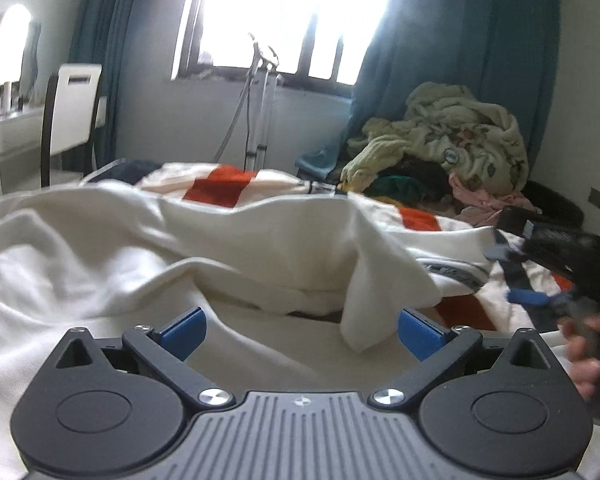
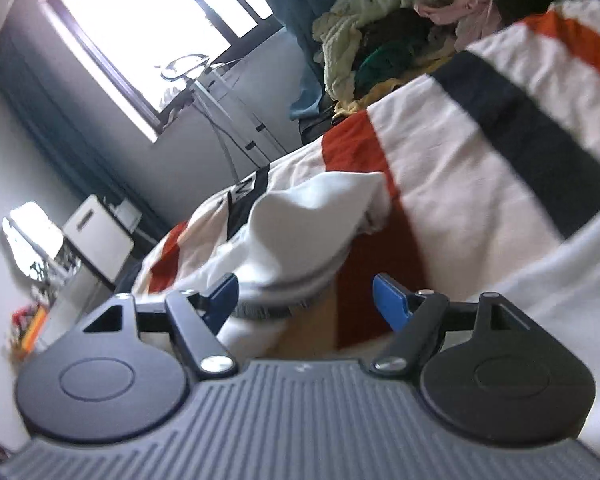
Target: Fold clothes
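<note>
A white garment lies rumpled across the bed, with one corner flap hanging toward me. My left gripper stands wide open just above the cloth, and nothing sits between its blue pads. My right gripper shows blurred at the right edge, held by a hand, with its jaws apart. In the tilted right wrist view, the right gripper is open. The garment's grey ribbed hem lies in the gap beside its left pad, unpinched.
The bedspread has white, orange and black blocks. A heap of clothes sits at the back right against a teal curtain. A white chair and a dressing table stand left, with a steamer stand under the window.
</note>
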`<action>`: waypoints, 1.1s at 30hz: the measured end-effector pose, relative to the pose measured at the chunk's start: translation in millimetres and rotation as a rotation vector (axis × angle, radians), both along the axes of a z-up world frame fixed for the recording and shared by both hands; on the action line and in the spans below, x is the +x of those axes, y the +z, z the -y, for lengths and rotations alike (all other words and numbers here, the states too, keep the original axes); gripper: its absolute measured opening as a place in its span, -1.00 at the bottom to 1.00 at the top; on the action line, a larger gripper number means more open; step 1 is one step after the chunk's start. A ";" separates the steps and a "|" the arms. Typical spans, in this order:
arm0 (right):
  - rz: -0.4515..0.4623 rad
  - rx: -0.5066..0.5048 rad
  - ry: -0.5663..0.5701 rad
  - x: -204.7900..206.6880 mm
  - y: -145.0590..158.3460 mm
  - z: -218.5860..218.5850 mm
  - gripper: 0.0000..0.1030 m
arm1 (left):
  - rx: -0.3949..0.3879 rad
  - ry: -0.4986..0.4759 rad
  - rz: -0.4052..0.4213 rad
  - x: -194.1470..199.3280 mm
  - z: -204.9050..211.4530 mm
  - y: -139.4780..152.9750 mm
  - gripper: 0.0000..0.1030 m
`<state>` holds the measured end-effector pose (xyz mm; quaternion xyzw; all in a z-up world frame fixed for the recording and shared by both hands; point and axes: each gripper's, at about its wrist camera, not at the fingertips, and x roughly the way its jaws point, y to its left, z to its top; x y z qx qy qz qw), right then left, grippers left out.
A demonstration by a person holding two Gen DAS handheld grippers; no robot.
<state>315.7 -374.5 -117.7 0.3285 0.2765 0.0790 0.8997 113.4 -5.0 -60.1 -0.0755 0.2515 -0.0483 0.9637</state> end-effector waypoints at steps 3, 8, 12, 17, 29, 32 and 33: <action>-0.019 0.008 -0.054 28.9 -15.9 -19.7 0.47 | -0.041 0.003 -0.016 9.8 -8.0 -10.1 0.99; -0.028 -0.006 -0.154 45.6 -19.7 -30.6 -0.71 | -0.107 0.025 -0.044 24.1 -22.8 -23.9 0.99; 0.109 -0.131 -0.195 22.5 22.3 -47.0 -0.75 | -0.180 0.067 -0.057 28.4 -38.7 -25.9 0.99; 0.376 -0.356 -0.294 -32.4 80.1 -88.6 -0.76 | -0.195 0.108 -0.021 17.7 -45.5 -16.5 0.99; 0.320 -0.789 -0.065 65.3 45.9 -210.8 -0.74 | -0.209 0.226 0.021 8.5 -65.8 -5.2 0.99; 0.222 -0.785 0.002 103.7 15.4 -215.5 -0.72 | -0.199 0.242 0.013 16.6 -72.1 -14.7 0.99; 0.197 -0.772 0.028 114.1 6.5 -215.5 -0.70 | -0.195 0.245 0.007 21.1 -73.4 -18.2 0.99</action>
